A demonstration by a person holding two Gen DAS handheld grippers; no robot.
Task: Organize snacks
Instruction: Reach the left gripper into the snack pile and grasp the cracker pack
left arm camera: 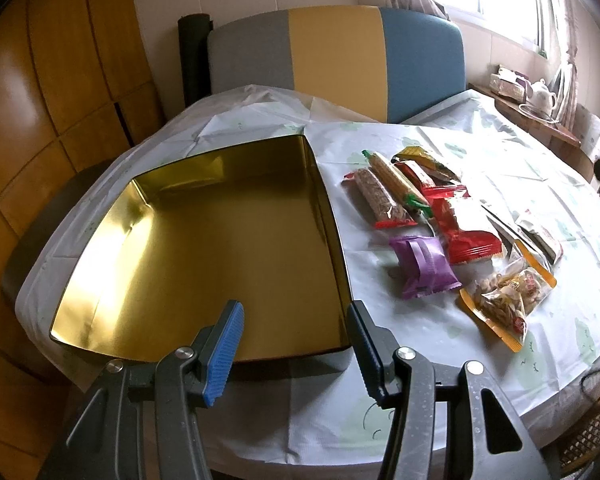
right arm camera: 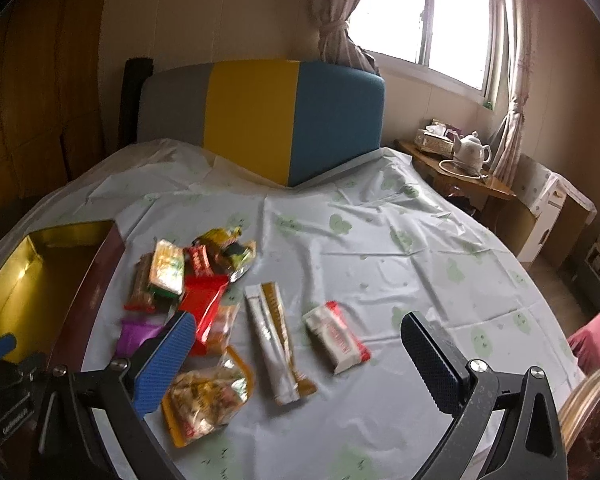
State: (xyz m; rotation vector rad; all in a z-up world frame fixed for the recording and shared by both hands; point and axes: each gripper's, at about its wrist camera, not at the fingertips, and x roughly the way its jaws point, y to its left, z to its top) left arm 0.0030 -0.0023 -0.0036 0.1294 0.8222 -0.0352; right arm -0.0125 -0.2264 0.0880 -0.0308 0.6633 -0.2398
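Round table under a pale plastic cloth point(left arm camera: 440, 312) printed with green shapes; behind it a headboard point(left arm camera: 336, 56) in grey, yellow and blue panels, and a window with tied curtains at right.

Left to right:

1. Rectangular tin box point(left arm camera: 204, 240), gold inside, dark red outside, nothing in it, on the left part of the table.
2. My left gripper point(left arm camera: 296, 344), blue-padded jaws partly apart and holding nothing, over the tin's near right corner.
3. Loose cluster of snacks just right of the tin: purple foil packet point(left arm camera: 426, 266); red wrapped bars point(left arm camera: 384, 200); red foil packet point(left arm camera: 470, 232); orange-edged clear pouch of nuts point(left arm camera: 508, 300).
4. My right gripper point(right arm camera: 300, 354), jaws wide apart and holding nothing, above the cloth near the cluster.
5. Two long white-and-gold sachets point(right arm camera: 276, 344), side by side, between those jaws in the right wrist view.
6. White packet with red ends point(right arm camera: 338, 338), apart to the right.
7. White teapot point(right arm camera: 472, 152) on a wooden side table, far right.
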